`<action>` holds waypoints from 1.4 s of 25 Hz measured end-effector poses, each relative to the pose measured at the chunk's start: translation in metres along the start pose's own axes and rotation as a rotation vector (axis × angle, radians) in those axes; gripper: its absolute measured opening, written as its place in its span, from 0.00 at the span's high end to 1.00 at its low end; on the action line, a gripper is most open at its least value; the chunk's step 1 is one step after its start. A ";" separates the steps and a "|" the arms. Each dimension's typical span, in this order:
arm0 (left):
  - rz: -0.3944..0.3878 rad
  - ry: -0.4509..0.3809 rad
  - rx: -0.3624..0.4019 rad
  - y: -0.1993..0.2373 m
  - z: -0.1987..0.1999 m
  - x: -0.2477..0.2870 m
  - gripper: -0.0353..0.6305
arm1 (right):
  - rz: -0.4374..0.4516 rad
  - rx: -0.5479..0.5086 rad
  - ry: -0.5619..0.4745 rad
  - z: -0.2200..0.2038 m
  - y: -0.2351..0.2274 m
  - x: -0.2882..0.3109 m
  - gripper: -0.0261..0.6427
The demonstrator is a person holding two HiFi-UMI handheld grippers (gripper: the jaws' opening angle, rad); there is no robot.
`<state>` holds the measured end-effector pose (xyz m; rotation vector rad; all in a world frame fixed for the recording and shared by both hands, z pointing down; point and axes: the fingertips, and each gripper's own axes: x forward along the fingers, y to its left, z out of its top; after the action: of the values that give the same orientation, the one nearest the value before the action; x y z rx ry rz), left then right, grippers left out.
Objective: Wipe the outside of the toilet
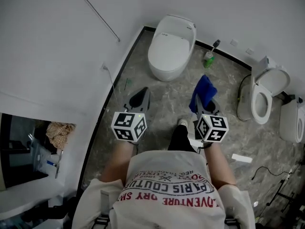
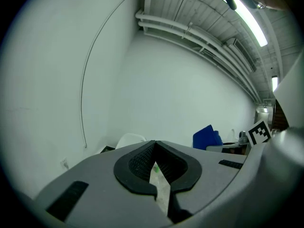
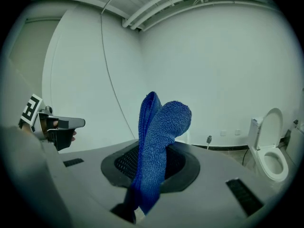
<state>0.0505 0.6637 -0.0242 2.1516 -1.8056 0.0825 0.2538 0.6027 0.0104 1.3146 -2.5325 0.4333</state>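
Note:
A white toilet (image 1: pixel 170 46) with its lid down stands against the far wall, ahead of both grippers. In the left gripper view the toilet (image 2: pixel 130 139) shows low above the jaws. My right gripper (image 1: pixel 206 103) is shut on a blue cloth (image 1: pixel 205 90), which sticks up and flops over the jaws. In the right gripper view the cloth (image 3: pixel 159 141) fills the middle, pinched in the right gripper (image 3: pixel 151 177). My left gripper (image 1: pixel 142 93) is level with the right one, shut and holding nothing. Its pads (image 2: pixel 142 163) leave only a thin slit.
A second toilet (image 1: pixel 264 97) with its lid up stands at the right, with another white fixture (image 1: pixel 291 120) beyond it. A green bottle (image 1: pixel 208 58) sits by the far wall. The white wall runs close along the left. A white strip (image 1: pixel 241 158) and a cable lie on the floor at the right.

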 end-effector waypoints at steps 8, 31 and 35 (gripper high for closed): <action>0.081 -0.040 -0.006 -0.022 0.043 0.126 0.94 | 0.087 -0.028 0.019 0.051 -0.113 0.086 0.85; 0.006 0.105 -0.047 0.138 0.090 0.483 0.94 | 0.008 0.095 0.144 0.131 -0.246 0.428 0.85; -0.047 0.134 -0.044 0.174 0.106 0.540 0.94 | -0.015 0.073 0.178 0.139 -0.249 0.489 0.85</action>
<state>-0.0301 0.0966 0.0490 2.1033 -1.6660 0.1700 0.1732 0.0484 0.0918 1.2588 -2.3798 0.6157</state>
